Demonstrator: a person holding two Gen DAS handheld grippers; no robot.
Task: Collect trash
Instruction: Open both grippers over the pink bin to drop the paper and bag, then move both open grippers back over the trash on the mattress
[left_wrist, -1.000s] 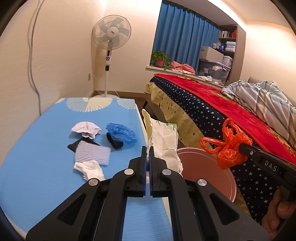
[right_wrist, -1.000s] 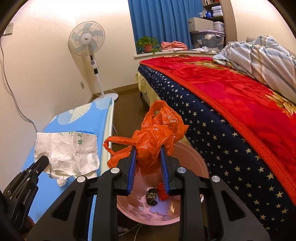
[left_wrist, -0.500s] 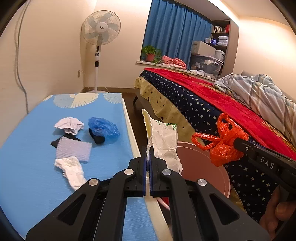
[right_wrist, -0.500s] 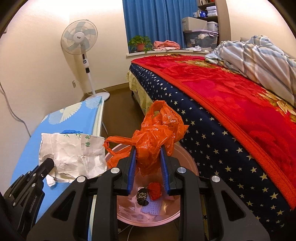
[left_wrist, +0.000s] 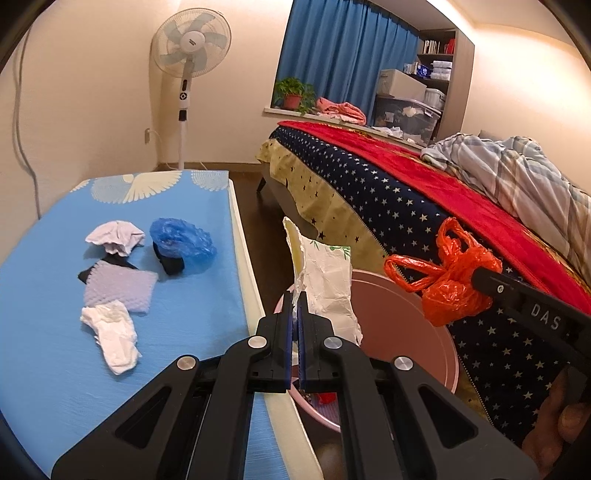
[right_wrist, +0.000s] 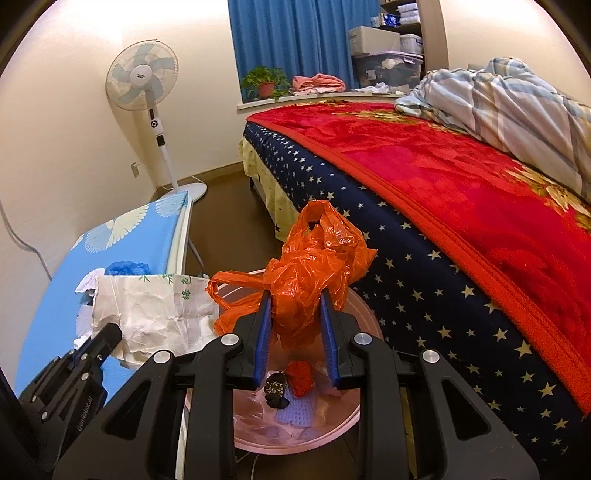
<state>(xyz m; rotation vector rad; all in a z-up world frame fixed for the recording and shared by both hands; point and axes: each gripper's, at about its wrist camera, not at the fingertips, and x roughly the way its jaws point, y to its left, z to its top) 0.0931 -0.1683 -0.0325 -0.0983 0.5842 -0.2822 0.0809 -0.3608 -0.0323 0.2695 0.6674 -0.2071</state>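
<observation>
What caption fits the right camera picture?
Right gripper holds an orange plastic bag over the pink bin.

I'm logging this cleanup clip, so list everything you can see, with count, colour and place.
orange bag: 1, orange, held over the bin
paper: 1, white, crumpled, held at the bin's edge
bin: 1, pink, on the floor by the bed, scraps inside
mat: 1, blue, left
scraps: about six, white, lilac, blue, black, on the mat
fan: 1, white, by the wall
bed: 1, red and starred navy covers, right
plant: 1, green, windowsill
left tool: black, shut on paper
right tool: black, shut on orange bag
</observation>
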